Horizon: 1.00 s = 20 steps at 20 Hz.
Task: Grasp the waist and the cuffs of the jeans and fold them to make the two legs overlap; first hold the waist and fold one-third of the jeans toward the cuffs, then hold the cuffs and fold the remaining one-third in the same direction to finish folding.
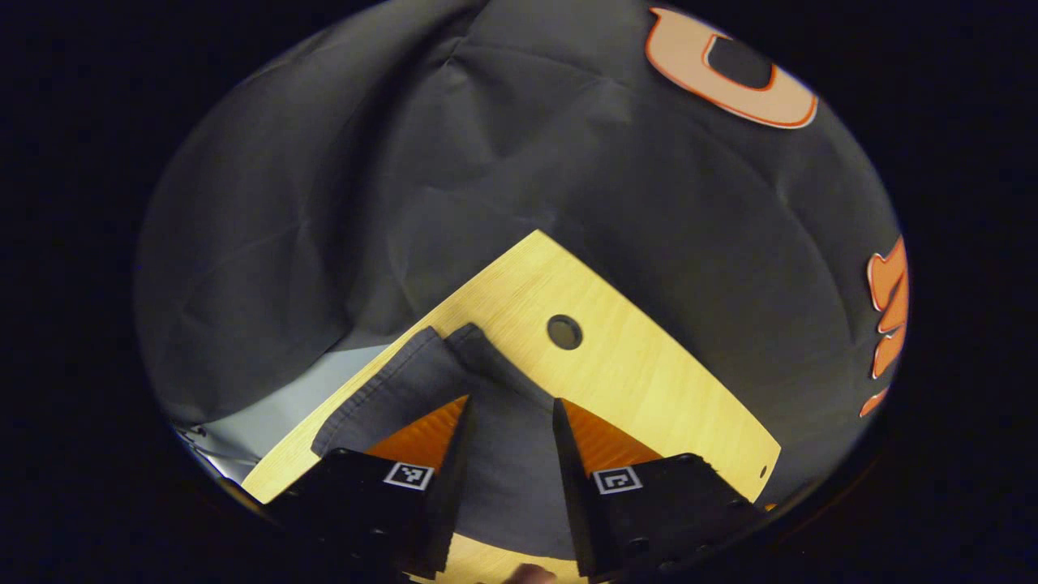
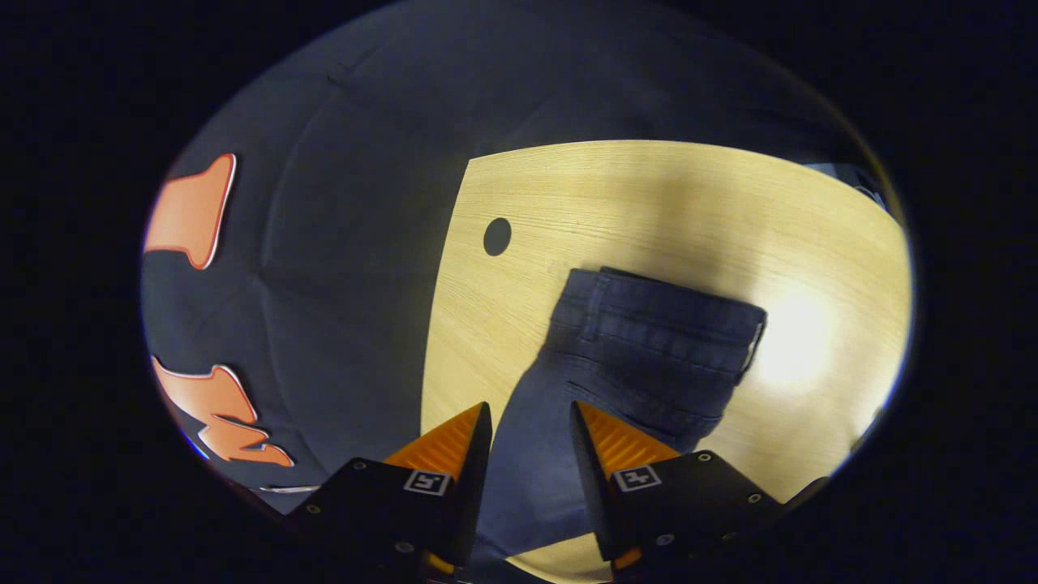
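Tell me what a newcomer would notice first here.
Dark blue jeans lie on a light wooden table, waistband end in the right gripper view, cuffs in the left gripper view. Each open gripper's fingers straddle the denim, left gripper at the cuffs, right gripper toward the waist.

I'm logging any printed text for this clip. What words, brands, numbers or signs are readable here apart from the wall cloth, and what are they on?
No readable words or numbers.
Square coded markers on the left tool: patterns, not text.
Same markers on the right tool.
Jeans: no legible label at the waistband.
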Motion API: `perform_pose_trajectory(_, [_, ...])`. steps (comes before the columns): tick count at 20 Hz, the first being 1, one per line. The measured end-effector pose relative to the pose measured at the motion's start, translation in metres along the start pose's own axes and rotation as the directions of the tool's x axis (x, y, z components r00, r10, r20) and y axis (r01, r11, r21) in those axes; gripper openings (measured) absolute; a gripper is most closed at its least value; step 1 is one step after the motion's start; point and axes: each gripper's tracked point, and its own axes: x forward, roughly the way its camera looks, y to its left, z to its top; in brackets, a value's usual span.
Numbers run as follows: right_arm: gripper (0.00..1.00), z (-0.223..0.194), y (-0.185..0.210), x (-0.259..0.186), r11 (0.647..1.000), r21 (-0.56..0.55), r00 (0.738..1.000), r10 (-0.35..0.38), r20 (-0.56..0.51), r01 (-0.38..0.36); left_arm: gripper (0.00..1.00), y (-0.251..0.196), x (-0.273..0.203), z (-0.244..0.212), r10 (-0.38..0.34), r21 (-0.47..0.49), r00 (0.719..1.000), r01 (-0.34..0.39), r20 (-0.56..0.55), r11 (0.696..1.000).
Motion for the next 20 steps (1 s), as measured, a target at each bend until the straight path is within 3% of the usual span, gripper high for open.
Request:
perform_pose_trajectory(1, [0.63,-0.004,-0.009,-0.003,0.999,-0.037,1.0,-0.017,0.005,0.017,0.53,-0.004,-0.001,-0.001,-0.017,0.023,1.0,0.017,0.015,1.0])
perform_pose_trajectory(2, [0.71,-0.007,-0.018,-0.004,0.998,-0.061,0.999,-0.031,0.009,0.032,0.63,-0.012,-0.006,-0.004,-0.042,0.058,0.999,0.041,0.017,0.997])
perform_pose_trajectory(3, [0.74,-0.01,-0.024,-0.006,0.996,-0.079,0.999,-0.039,0.011,0.04,0.62,-0.028,-0.01,-0.009,-0.092,0.099,0.995,0.089,0.031,0.991])
perform_pose_trajectory(4, [0.8,-0.011,-0.03,-0.008,0.995,-0.093,0.999,-0.044,0.018,0.045,0.83,-0.047,-0.018,-0.017,-0.163,0.154,0.987,0.159,0.011,0.975])
perform_pose_trajectory(5, [0.83,-0.012,-0.037,-0.009,0.993,-0.107,0.998,-0.055,0.022,0.057,0.72,-0.06,-0.025,-0.029,-0.214,0.216,0.977,0.214,-0.022,0.953])
perform_pose_trajectory(6, [0.89,-0.011,-0.045,-0.009,0.991,-0.116,0.997,-0.067,0.031,0.07,0.82,-0.069,-0.028,-0.041,-0.235,0.278,0.971,0.237,-0.042,0.931])
perform_pose_trajectory(7, [0.9,-0.01,-0.051,-0.009,0.989,-0.126,0.996,-0.074,0.04,0.079,0.91,-0.071,-0.033,-0.044,-0.229,0.331,0.973,0.226,-0.03,0.916])
perform_pose_trajectory(9, [0.93,-0.007,-0.062,-0.01,0.983,-0.155,0.993,-0.092,0.073,0.102,0.9,-0.069,-0.027,-0.046,-0.182,0.408,0.982,0.146,0.05,0.901])
perform_pose_trajectory(11, [0.96,-0.004,-0.076,-0.011,0.967,-0.208,0.985,-0.129,0.11,0.15,0.9,-0.073,-0.034,-0.041,-0.175,0.428,0.97,0.088,0.168,0.899])
perform_pose_trajectory(15, [0.96,-0.01,-0.097,0.006,0.95,-0.236,0.978,-0.182,0.106,0.203,0.9,-0.076,-0.047,-0.037,-0.199,0.468,0.943,0.053,0.268,0.882])
perform_pose_trajectory(20, [0.96,0.003,-0.109,0.026,0.948,-0.206,0.966,-0.218,0.136,0.243,0.9,-0.083,-0.075,-0.053,-0.195,0.501,0.931,0.016,0.307,0.865])
